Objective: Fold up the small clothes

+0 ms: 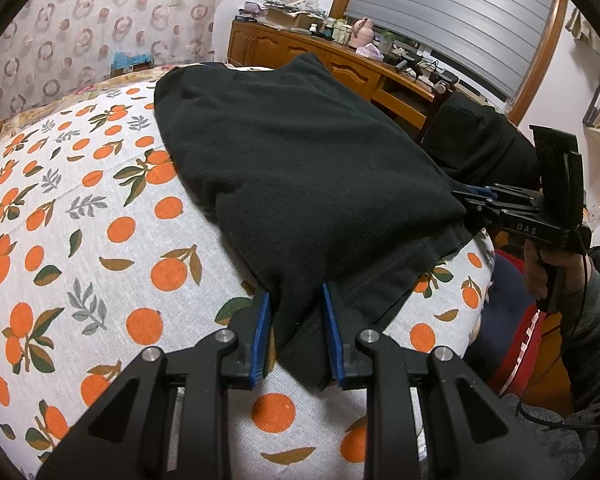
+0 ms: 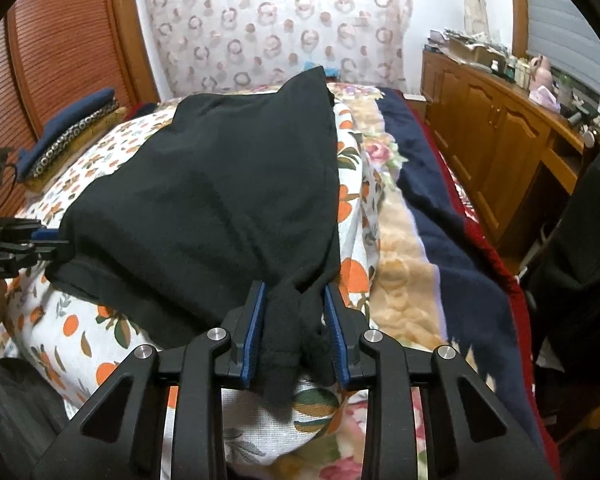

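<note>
Between the blue pads of the left gripper (image 1: 296,336), at six o'clock, sits one near corner of a black fleece garment (image 1: 300,168); the right gripper (image 2: 294,332) pinches the other, bunched corner. Beyond, it sprawls toward twelve o'clock over an orange-print bedspread (image 1: 80,240), looking soft, light and limp, best held by its corners.

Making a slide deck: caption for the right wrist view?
Right gripper jaws around a bunched corner of the black garment on an orange-print bedsheet.

Black garment (image 1: 300,168) hides bedsheet beneath; dresser clutter (image 1: 300,12) indistinct.
</note>
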`<act>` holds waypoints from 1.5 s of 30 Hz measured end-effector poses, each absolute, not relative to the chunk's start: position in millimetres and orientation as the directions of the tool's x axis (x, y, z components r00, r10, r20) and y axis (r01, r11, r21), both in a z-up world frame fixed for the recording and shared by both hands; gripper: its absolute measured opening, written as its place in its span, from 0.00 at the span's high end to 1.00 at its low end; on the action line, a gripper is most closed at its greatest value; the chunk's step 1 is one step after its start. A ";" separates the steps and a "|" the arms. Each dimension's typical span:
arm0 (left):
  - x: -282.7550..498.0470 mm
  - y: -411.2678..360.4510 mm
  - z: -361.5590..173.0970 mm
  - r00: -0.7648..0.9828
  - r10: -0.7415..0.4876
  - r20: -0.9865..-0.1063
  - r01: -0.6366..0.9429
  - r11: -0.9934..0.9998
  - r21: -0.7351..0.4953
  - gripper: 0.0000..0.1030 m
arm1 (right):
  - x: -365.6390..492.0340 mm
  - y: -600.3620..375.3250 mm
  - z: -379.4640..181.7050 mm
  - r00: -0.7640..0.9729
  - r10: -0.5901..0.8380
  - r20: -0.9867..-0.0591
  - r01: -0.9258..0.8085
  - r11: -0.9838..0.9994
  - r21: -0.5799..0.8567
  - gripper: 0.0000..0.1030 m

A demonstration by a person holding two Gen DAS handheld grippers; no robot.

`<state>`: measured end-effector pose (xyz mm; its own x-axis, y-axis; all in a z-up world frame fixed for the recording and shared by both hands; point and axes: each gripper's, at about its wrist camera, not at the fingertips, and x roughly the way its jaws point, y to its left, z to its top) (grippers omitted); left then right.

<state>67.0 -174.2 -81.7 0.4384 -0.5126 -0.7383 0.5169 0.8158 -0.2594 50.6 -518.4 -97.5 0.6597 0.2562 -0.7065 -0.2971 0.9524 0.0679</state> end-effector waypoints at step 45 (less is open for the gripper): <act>275.1 -151.4 -21.0 0.599 -0.489 -0.635 0.454 0.860 -0.234 0.83 | 268.1 -505.6 -35.3 0.732 0.383 -0.563 -0.336 0.922 0.191 0.90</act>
<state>275.1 -151.4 -21.0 0.5985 -0.4885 -0.6349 0.4536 0.8599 -0.2340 268.1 -505.6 -35.3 0.7324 0.3830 -0.5629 -0.3358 0.9224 0.1907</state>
